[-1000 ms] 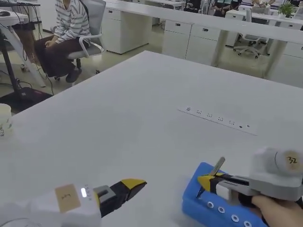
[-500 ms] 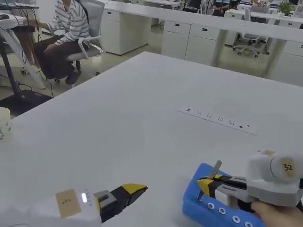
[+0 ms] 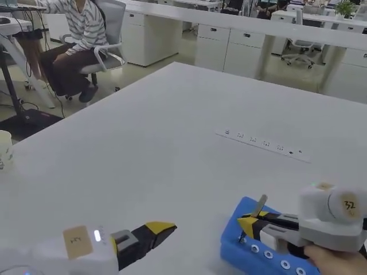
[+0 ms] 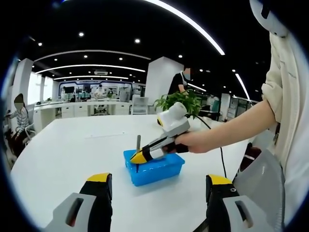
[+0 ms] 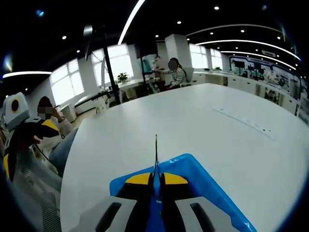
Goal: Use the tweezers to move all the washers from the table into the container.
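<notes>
Right gripper (image 5: pixel 156 182) fingers pressed together, pinching the tweezers (image 5: pixel 156 155) at their lower part, thin metal tips sticking out forward past the yellow fingertips; tips too fine to tell if anything was in them. From the left gripper view the tweezers stood near upright, lower end at the rim of the blue container (image 4: pixel 155 170), gripper held by a hand (image 4: pixel 189 142) from the right side. Right gripper sat over the container's top, container on the white table (image 3: pixel 143 160) near the person's edge, right of centre in the head view. Small white rings (image 3: pixel 268 255) in a row along the container's near side, could not tell if washers or part of the box. Left gripper (image 4: pixel 159 180) fingers spread wide, nothing between them, hovering low over the table left of the container and well apart from it, pointed toward it. Further out: flush socket strip (image 3: pixel 264 143) in the tabletop beyond the container, paper cup (image 3: pixel 4 148) at the far left table edge, seated person in a striped top (image 3: pixel 83 26) on an office chair past the table, potted plant (image 4: pixel 181 102) behind the right gripper
</notes>
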The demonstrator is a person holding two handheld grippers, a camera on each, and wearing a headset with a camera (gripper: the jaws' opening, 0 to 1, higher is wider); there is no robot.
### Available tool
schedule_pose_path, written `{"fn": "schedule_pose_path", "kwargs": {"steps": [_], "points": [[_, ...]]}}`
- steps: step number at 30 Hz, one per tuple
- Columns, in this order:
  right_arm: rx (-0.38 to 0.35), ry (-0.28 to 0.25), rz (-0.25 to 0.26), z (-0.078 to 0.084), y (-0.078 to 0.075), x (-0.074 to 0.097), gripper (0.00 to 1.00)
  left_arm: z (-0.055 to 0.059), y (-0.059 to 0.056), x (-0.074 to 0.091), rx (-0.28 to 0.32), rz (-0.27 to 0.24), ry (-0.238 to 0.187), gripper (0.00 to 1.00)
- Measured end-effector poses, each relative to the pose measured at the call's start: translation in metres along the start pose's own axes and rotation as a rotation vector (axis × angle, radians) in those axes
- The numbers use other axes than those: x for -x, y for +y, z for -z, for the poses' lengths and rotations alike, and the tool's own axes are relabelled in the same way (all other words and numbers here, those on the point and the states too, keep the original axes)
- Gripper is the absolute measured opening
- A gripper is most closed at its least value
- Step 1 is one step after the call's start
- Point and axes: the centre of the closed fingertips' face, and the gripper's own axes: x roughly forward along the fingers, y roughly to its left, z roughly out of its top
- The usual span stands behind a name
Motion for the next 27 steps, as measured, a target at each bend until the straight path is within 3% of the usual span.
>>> {"fn": "schedule_pose_path", "kwargs": {"steps": [8,14,17,20,27], "points": [[-0.003,-0.023,0.010,-0.009,0.000,0.004,0.04,0.000,-0.002,-0.001,0.008,0.017,0.013,0.81],[0.016,-0.072,-0.001,-0.028,0.006,0.022,0.04,-0.001,-0.004,0.000,0.013,0.033,0.026,0.81],[0.011,-0.103,-0.008,-0.035,0.011,0.031,0.04,0.000,-0.006,-0.001,0.008,0.048,0.041,0.79],[0.025,-0.111,-0.023,-0.040,0.026,0.041,0.04,-0.001,-0.006,-0.001,-0.004,0.062,0.058,0.76],[0.064,-0.099,-0.067,-0.035,0.050,0.065,0.04,-0.021,-0.008,-0.001,-0.014,0.130,0.053,0.64]]}}
